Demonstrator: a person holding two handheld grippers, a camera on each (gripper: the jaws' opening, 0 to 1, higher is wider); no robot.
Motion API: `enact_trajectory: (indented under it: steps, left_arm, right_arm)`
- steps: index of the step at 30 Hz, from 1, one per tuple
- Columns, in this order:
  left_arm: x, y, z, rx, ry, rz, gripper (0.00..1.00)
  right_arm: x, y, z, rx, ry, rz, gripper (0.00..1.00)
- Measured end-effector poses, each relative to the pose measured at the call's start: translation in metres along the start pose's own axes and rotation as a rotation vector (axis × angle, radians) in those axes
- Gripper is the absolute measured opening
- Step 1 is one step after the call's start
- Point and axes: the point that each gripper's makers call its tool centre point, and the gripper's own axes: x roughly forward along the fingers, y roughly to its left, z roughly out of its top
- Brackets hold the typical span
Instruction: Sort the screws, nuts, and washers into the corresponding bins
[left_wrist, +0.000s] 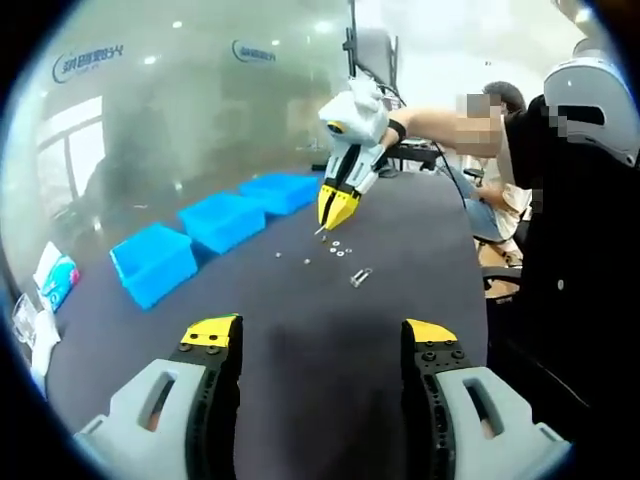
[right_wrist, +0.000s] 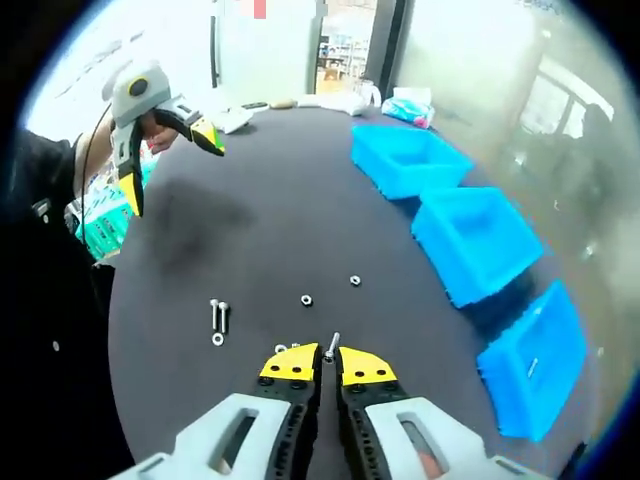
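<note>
Yellow-tipped and pressed nearly together, the jaws of your right gripper (right_wrist: 327, 362) pinch a small screw (right_wrist: 332, 346) just above the dark table (right_wrist: 250, 230), the screw's shank poking out between the tips. In the right gripper view, a few loose fasteners lie on the table beyond that screw: a pair of screws (right_wrist: 217, 314) side by side with a washer (right_wrist: 217, 339) just below them, off to the screw's left, plus a nut (right_wrist: 306, 299) and a second nut (right_wrist: 355, 280) a little farther out. Three blue bins run in a row along the table's right side, well apart from the held screw: the far bin (right_wrist: 405, 158), the middle bin (right_wrist: 478, 240) and the near bin (right_wrist: 535, 365), which has a small pale item lying inside, too small to identify.

Your left gripper (left_wrist: 321, 337) hangs over a bare stretch of the same table with its jaws spread wide and nothing between them. In the left gripper view, your right gripper shows across the table, its tips closed and pointing down at the scatter of fasteners, with the three bins lined up to the left of that scatter. A seated person (left_wrist: 500, 160) sits beyond the table's far edge.
</note>
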Motion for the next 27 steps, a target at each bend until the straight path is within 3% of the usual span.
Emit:
enact_trajectory:
  steps: [11,19,23,27]
  left_arm:
    - [0.007,-0.004,0.01,0.015,-0.014,-0.021,0.63]
    - [0.01,-0.006,0.012,0.017,-0.015,-0.029,0.63]
    - [0.01,-0.005,0.011,0.014,-0.013,-0.025,0.63]
    - [0.009,-0.004,0.009,0.011,-0.009,-0.02,0.63]
  right_arm:
    - [-0.043,-0.031,-0.019,0.073,-0.041,-0.098,0.03]
    - [-0.074,-0.08,-0.026,0.153,-0.099,-0.205,0.03]
    - [-0.077,-0.107,-0.028,0.194,-0.112,-0.238,0.03]
    - [-0.066,-0.135,-0.035,0.222,-0.092,-0.268,0.03]
